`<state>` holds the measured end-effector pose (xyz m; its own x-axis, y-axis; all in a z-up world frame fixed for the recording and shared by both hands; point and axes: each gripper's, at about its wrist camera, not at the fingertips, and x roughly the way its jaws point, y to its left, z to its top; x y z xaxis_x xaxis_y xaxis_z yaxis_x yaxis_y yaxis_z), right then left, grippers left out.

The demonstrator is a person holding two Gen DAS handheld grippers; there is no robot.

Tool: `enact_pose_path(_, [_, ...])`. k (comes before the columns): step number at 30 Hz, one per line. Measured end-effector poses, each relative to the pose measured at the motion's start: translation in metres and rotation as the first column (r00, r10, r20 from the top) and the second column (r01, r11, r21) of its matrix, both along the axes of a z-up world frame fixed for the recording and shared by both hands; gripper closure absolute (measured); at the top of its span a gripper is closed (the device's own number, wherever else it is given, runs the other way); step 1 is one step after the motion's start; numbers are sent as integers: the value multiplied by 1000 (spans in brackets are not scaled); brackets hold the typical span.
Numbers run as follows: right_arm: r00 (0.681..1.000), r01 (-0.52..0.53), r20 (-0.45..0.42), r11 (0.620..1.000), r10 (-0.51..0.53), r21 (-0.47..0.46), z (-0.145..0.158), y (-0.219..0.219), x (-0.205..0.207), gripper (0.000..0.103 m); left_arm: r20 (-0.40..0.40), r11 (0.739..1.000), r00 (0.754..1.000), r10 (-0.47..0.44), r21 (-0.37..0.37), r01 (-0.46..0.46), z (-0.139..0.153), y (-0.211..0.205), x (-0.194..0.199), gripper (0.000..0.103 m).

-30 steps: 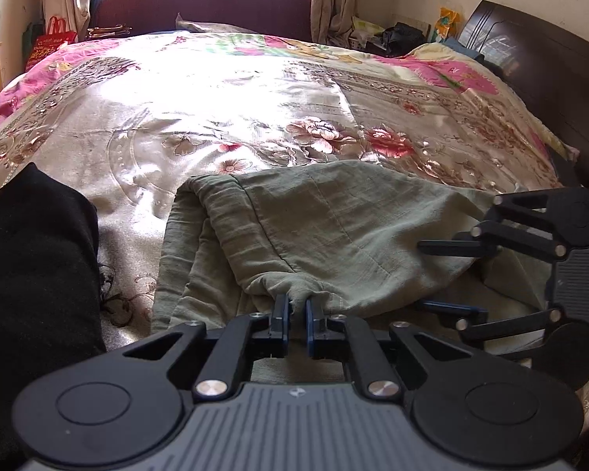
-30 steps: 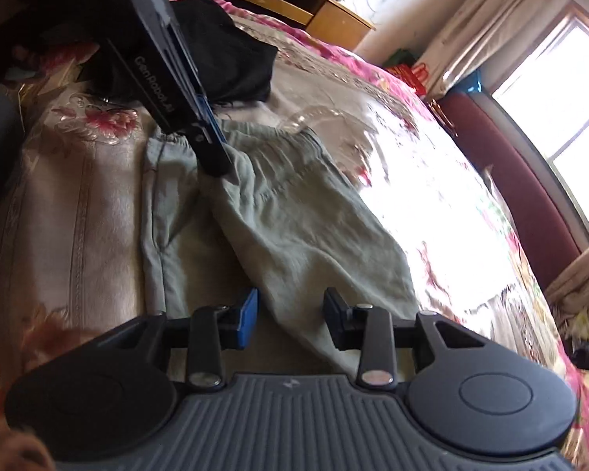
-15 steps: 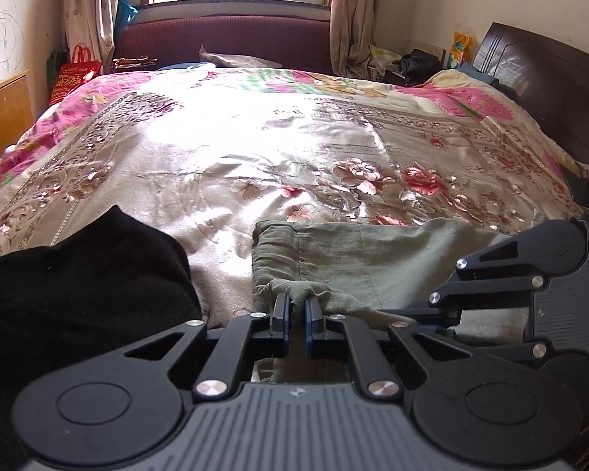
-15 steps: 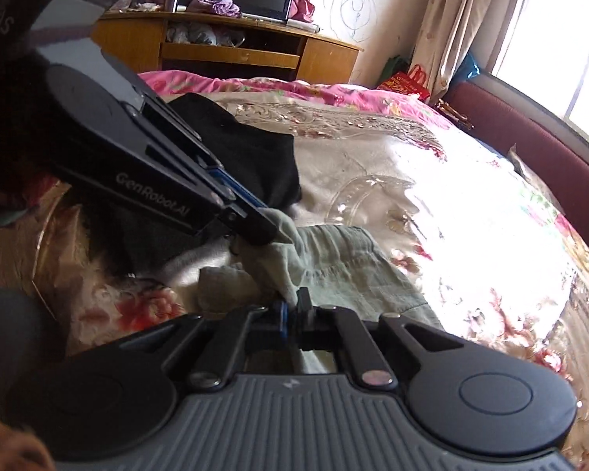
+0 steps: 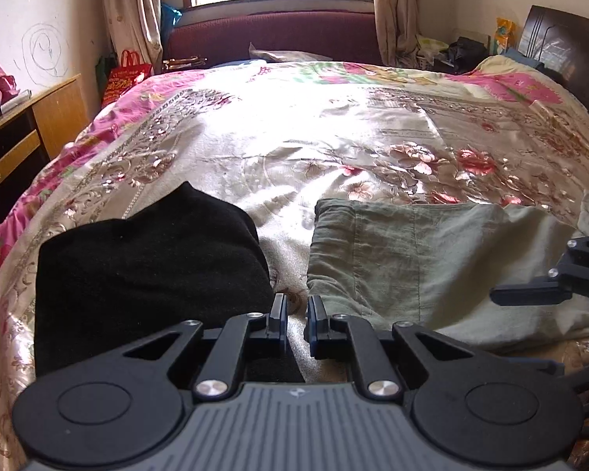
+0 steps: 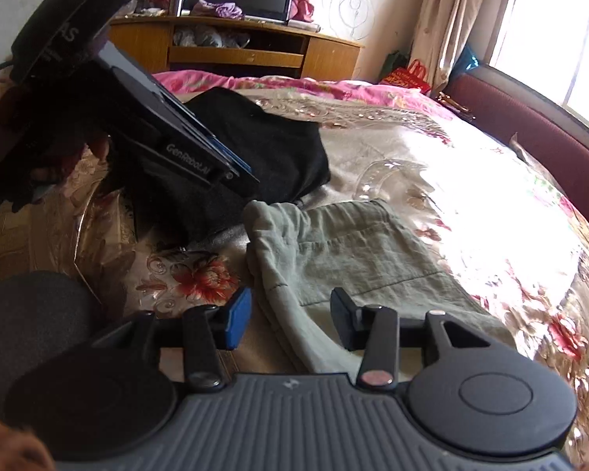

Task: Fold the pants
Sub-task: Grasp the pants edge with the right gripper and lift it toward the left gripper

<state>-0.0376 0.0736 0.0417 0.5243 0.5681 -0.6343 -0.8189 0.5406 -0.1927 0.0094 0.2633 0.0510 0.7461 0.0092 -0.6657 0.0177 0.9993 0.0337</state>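
Observation:
The green pants [image 5: 424,259] lie folded flat on the floral bedspread [image 5: 314,149]; they also show in the right wrist view [image 6: 349,251]. My left gripper [image 5: 295,316] sits just off their near left corner, jaws slightly apart and empty. My right gripper [image 6: 290,314] is open and empty, its fingers straddling the near edge of the pants. One right finger [image 5: 530,294] shows at the right of the left wrist view. The left gripper's body [image 6: 184,153] hangs above the pants' left corner in the right wrist view.
A folded black garment [image 5: 149,267] lies on the bed just left of the pants, also in the right wrist view [image 6: 263,141]. A wooden TV stand [image 6: 235,47] is beyond the bed's left side. A maroon sofa [image 5: 275,35] stands under the window.
Both grippers let go of the pants' edge and opened. The pants now lie flat, and both grippers have drawn back and risen a little.

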Motion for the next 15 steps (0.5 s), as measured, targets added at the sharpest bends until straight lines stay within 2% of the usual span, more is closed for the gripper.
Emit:
enact_pose_path(3, [988, 151, -25, 988, -151, 25, 9, -51, 9, 59, 36, 998, 998, -56, 38, 55, 14, -27, -3, 75])
enact_pose_path(5, [956, 292, -39, 956, -291, 28, 12, -93, 21, 59, 52, 992, 991, -122, 28, 120, 19, -53, -1, 72])
enact_pose_path(6, [928, 370, -51, 928, -369, 30, 13, -119, 27, 59, 52, 988, 987, -154, 11, 153, 18, -67, 1, 71])
enact_pose_path(7, [890, 454, -69, 891, -451, 34, 13, -146, 34, 59, 50, 981, 980, -194, -9, 195, 17, -84, 5, 71])
enact_pose_path(9, [788, 613, -114, 789, -605, 46, 14, -201, 48, 58, 45, 962, 963, -267, -43, 269, 11, -117, 12, 71])
enact_pose_path(10, [708, 703, -149, 710, -691, 49, 13, -236, 55, 57, 41, 951, 953, -301, -59, 303, 7, -133, 17, 71])
enact_pose_path(11, [643, 762, -172, 645, -747, 49, 10, -265, 61, 57, 33, 935, 939, -343, -78, 345, 4, -154, 23, 71])
enact_pose_path(13, [523, 850, -189, 526, -831, 41, 3, -315, 70, 56, 18, 906, 911, -412, -104, 411, -4, -191, 32, 71])
enact_pose_path(14, [475, 878, -197, 478, -857, 38, -1, -337, 75, 56, 13, 891, 897, -442, -109, 441, -6, -209, 35, 71])
enact_pose_path(15, [440, 896, -210, 443, -873, 38, -4, -355, 80, 56, 7, 878, 884, -468, -110, 466, -8, -224, 37, 71])
